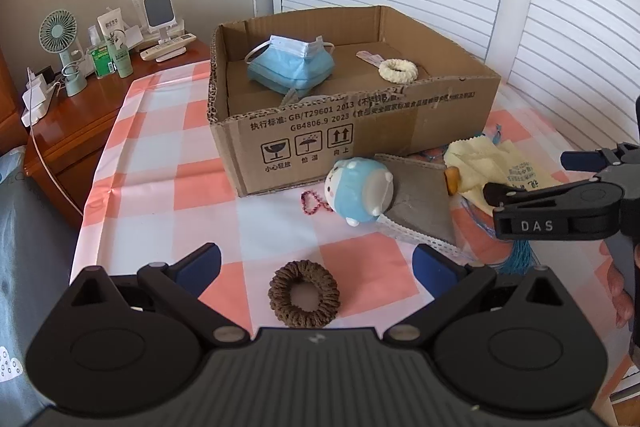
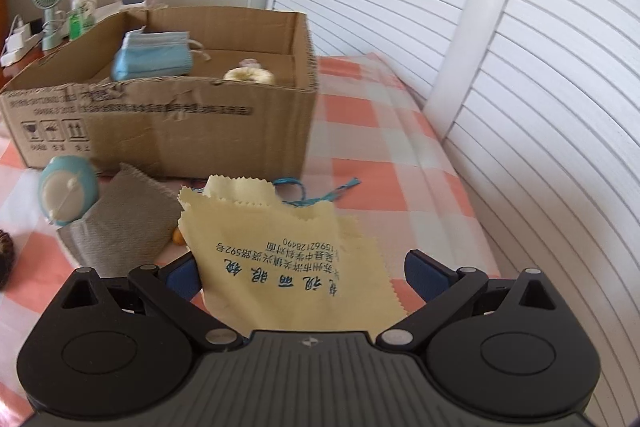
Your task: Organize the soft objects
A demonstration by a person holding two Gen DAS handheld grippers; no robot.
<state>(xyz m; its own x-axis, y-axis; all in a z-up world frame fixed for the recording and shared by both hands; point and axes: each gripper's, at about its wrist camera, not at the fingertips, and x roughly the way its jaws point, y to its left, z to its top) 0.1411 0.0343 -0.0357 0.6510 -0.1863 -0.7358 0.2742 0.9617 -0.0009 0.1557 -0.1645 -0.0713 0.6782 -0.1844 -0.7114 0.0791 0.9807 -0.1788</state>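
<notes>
My left gripper (image 1: 318,263) is open, low over the checked cloth, with a brown scrunchie (image 1: 304,293) lying between its fingers, untouched. Beyond it lie a blue-and-white plush toy (image 1: 360,189), a grey mask (image 1: 420,199) and a yellow lens cloth (image 1: 492,167). The cardboard box (image 1: 360,131) holds a blue mask (image 1: 290,65) and a cream scrunchie (image 1: 397,70). My right gripper (image 2: 306,273) is open, its fingers either side of the yellow lens cloth (image 2: 288,247). The right wrist view also shows the box (image 2: 160,123), the plush toy (image 2: 68,191) and the grey mask (image 2: 120,223).
A wooden nightstand (image 1: 80,115) at the left carries a small fan (image 1: 60,39), bottles and a phone stand. White slatted doors (image 2: 520,67) run along the right. A blue string (image 2: 304,191) lies behind the yellow cloth. A person's hand (image 1: 616,287) holds the right gripper.
</notes>
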